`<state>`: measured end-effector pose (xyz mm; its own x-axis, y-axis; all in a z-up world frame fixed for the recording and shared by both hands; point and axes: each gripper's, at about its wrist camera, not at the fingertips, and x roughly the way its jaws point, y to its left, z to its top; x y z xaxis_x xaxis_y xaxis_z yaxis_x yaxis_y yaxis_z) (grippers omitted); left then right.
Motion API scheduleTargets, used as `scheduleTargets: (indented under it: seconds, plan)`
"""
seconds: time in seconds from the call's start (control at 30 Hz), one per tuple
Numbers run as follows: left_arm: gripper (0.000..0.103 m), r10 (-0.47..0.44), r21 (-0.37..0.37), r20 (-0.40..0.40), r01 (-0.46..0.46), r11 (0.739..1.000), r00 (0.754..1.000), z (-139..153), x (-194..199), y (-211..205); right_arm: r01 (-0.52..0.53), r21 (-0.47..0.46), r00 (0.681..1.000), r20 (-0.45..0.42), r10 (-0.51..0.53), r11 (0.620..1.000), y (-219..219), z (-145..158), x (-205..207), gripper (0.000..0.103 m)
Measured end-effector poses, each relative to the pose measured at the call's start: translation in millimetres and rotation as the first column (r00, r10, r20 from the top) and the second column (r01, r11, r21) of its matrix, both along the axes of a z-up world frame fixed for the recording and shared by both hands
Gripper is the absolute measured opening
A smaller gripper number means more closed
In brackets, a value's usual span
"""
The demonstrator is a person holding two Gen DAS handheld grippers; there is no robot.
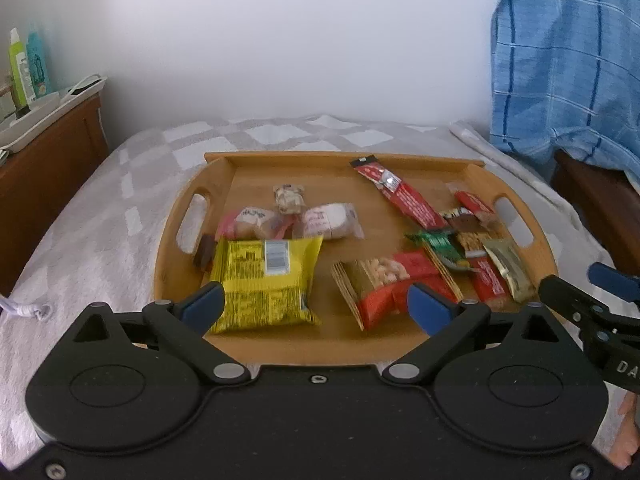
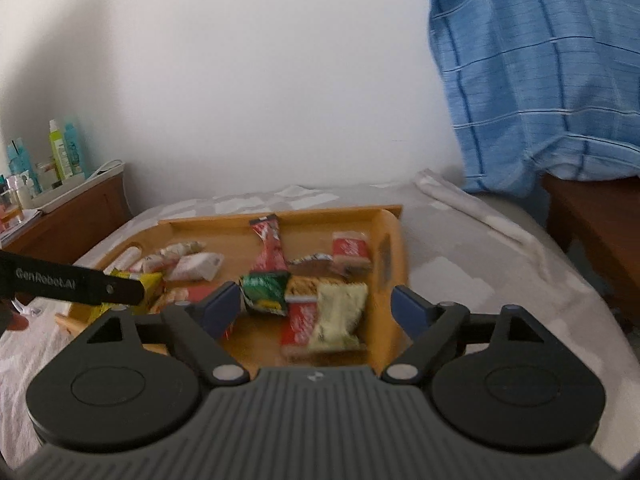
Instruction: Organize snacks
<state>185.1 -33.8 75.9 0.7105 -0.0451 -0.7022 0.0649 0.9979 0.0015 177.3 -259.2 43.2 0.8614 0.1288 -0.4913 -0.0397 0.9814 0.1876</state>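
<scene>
A wooden tray (image 1: 360, 344) with cut-out handles lies on a bed and holds several snack packets. On its left are a yellow bag (image 1: 264, 280) and pale wrapped buns (image 1: 328, 222). In the middle is a red peanut packet (image 1: 392, 284). On the right are a long red bar (image 1: 400, 196), a green packet (image 1: 438, 246) and a gold packet (image 1: 508, 270). My left gripper (image 1: 316, 306) is open and empty above the tray's near edge. My right gripper (image 2: 318, 306) is open and empty over the tray's right side (image 2: 396, 280), above the green packet (image 2: 266, 290) and gold packet (image 2: 340, 316).
The bed has a grey-and-white checked blanket (image 1: 100, 220). A wooden nightstand (image 1: 48, 152) with bottles and a white tray stands at the left. A blue striped cloth (image 1: 568, 60) hangs over wooden furniture at the right. The white wall is behind.
</scene>
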Motion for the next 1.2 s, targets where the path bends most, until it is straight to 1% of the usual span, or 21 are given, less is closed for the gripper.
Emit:
scheduleTargets:
  seconds: [0.13, 0.27, 0.43, 0.53, 0.7, 0.8, 1.03, 1.2]
  plan:
    - [0.099, -0.011, -0.006, 0.002, 0.011, 1.0, 1.0, -1.3, -18.0, -0.9, 0.033, -0.004, 0.999, 0.018, -0.032, 0.999, -3.7, -1.5, -23.8, 0.103]
    - [0.101, -0.014, 0.013, 0.013, 0.014, 1.0, 1.0, -4.6, -36.5, -2.8, 0.06, 0.004, 0.998, 0.026, -0.06, 0.998, -2.0, -3.4, -43.2, 0.103]
    - [0.102, 0.0, 0.031, 0.031, -0.001, 1.0, 1.0, -12.8, -63.0, -1.7, 0.081, -0.037, 0.996, 0.033, -0.079, 0.996, 7.7, -8.8, -65.8, 0.103]
    - [0.102, 0.005, 0.031, 0.026, -0.005, 0.999, 1.0, -18.9, -77.6, 0.4, 0.084, -0.038, 0.996, 0.035, -0.083, 0.996, 11.1, -10.8, -78.0, 0.103]
    - [0.102, 0.028, 0.007, 0.013, -0.028, 1.0, 1.0, -27.8, -96.6, 7.0, 0.099, -0.026, 0.995, -0.003, -0.1, 0.995, 15.7, -16.6, -90.0, 0.103]
    - [0.102, 0.029, 0.011, 0.023, -0.03, 0.999, 0.999, -32.9, -105.9, 9.4, 0.108, -0.029, 0.994, -0.024, -0.108, 0.994, 20.9, -20.8, -96.1, 0.103]
    - [0.102, 0.043, 0.014, 0.017, -0.043, 0.999, 0.999, -47.7, -119.3, 12.4, 0.087, -0.09, 0.995, -0.048, -0.092, 0.992, 40.1, -28.7, -107.8, 0.103]
    - [0.102, 0.067, -0.006, -0.012, -0.067, 0.998, 0.998, -62.6, -123.6, 17.3, 0.081, -0.098, 0.993, -0.074, -0.088, 0.992, 46.9, -35.5, -107.9, 0.103]
